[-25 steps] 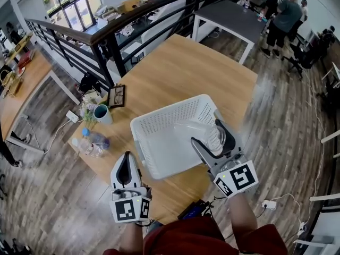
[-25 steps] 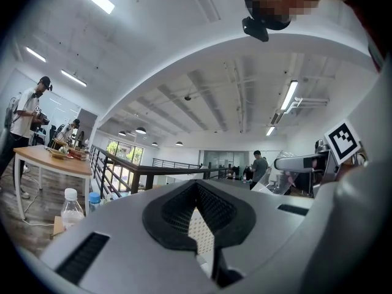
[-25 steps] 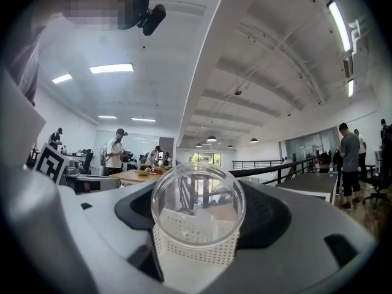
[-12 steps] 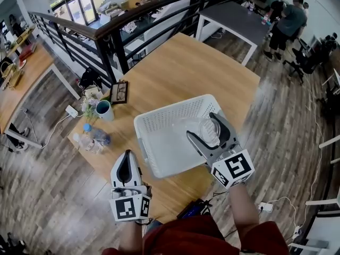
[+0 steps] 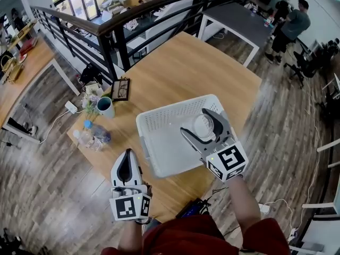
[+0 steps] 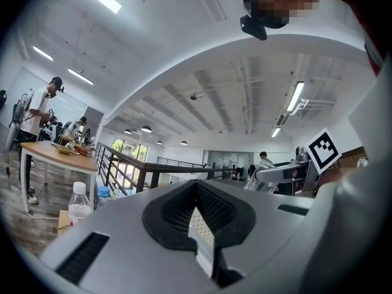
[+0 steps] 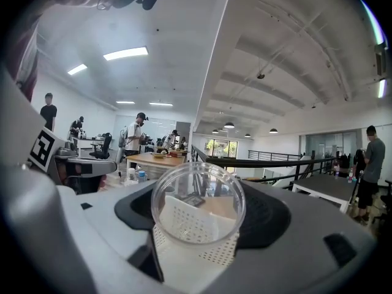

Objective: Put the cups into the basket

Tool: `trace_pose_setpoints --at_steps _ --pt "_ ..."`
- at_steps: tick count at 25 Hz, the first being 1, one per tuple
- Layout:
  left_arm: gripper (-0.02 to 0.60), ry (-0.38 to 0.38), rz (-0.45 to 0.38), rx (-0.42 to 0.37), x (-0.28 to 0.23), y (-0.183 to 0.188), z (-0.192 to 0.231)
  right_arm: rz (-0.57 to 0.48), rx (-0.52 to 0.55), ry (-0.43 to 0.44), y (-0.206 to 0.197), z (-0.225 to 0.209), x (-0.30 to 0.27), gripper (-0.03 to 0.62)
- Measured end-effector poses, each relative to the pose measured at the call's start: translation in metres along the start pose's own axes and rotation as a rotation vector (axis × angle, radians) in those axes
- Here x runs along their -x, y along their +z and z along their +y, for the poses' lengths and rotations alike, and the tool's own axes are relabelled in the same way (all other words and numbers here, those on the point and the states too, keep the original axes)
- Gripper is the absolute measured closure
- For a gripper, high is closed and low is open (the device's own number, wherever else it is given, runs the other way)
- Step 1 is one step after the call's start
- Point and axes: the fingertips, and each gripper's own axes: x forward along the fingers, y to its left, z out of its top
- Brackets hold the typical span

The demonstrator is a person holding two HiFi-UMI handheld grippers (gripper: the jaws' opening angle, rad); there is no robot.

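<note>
A white perforated basket sits on the wooden table. My right gripper hangs over the basket's right half, shut on a clear plastic cup that it holds off the basket floor. In the right gripper view the cup sits between the black pads, its round end facing the camera, with the basket below. My left gripper is at the table's near edge, left of the basket, shut with nothing in it. Its closed pads fill the left gripper view.
A teal mug, two plastic bottles, a small flower bunch and a framed picture stand along the table's left edge. A black railing runs behind. A grey table and people are far back.
My right gripper has carried the cup leftward and further over the basket. The left gripper has stayed in place.
</note>
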Motion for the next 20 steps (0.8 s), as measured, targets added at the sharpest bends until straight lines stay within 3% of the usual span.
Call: trace_pose_setpoints --at_steps 20 --pt "0.581 0.027 0.009 0.022 0.003 -0.01 0.011 0.139 0.062 0.096 -0.041 0.015 -0.042 0.235"
